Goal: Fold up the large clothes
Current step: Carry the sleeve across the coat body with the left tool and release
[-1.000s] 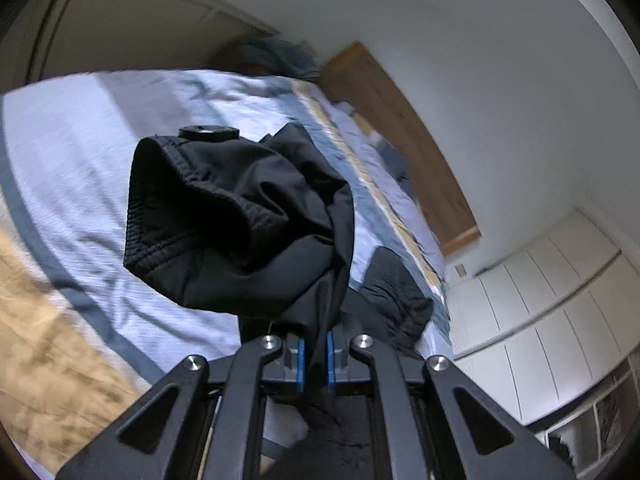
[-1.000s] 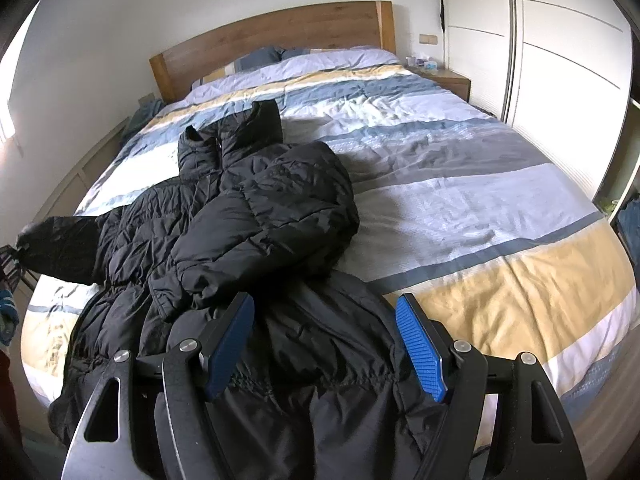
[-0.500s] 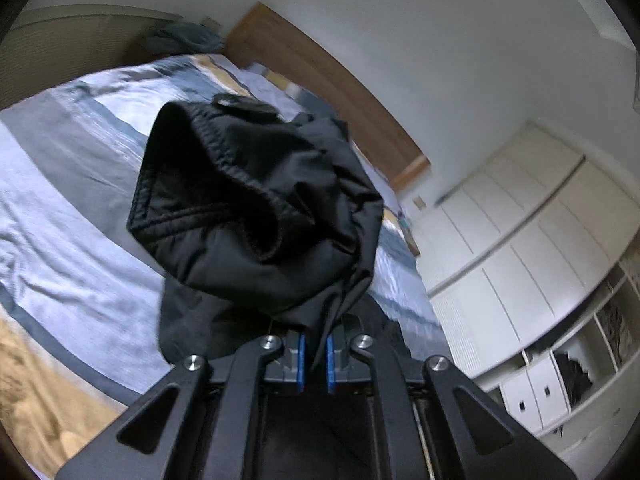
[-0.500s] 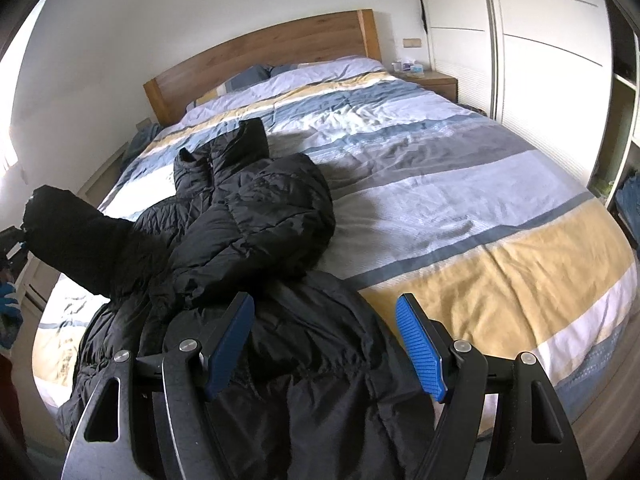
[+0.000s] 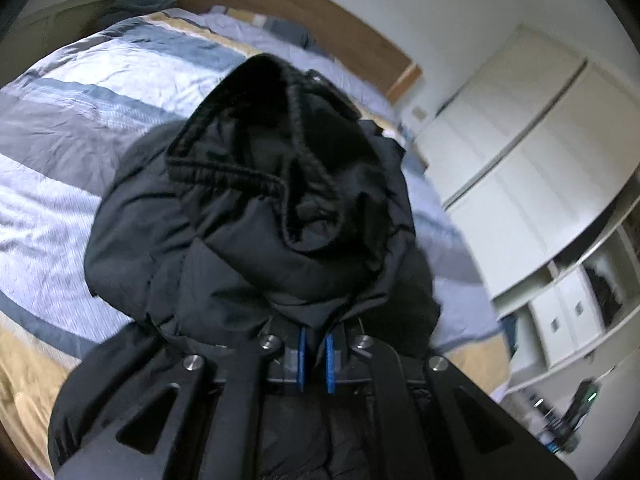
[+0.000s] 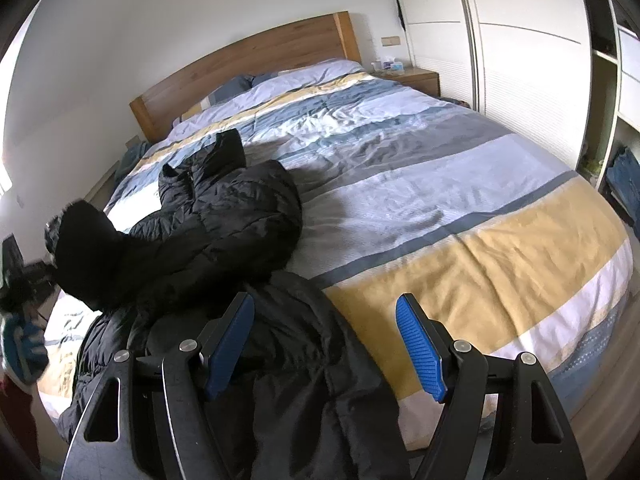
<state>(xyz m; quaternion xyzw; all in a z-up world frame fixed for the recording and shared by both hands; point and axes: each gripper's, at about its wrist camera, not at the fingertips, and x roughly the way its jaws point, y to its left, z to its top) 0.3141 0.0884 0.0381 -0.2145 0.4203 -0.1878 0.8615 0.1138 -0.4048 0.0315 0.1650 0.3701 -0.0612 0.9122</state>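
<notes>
A black puffer jacket point(image 6: 224, 220) lies crumpled on the left part of the striped bed point(image 6: 440, 184), its hem hanging over the near edge. My left gripper point(image 5: 314, 354) is shut on the jacket's sleeve point(image 5: 280, 184), whose ribbed cuff opening faces the camera. In the right wrist view that sleeve point(image 6: 86, 252) is lifted above the jacket at the far left. My right gripper point(image 6: 324, 344) is open and empty, just above the jacket's lower part near the bed's front edge.
A wooden headboard point(image 6: 248, 64) and pillows are at the far end. A bedside table point(image 6: 416, 78) and white wardrobes point(image 6: 520, 60) stand on the right, with open shelves point(image 5: 592, 280) beside them. The bed's right half holds only the duvet.
My left gripper has swung the held sleeve up and inward over the jacket's body. The right gripper has pulled back slightly and stays open.
</notes>
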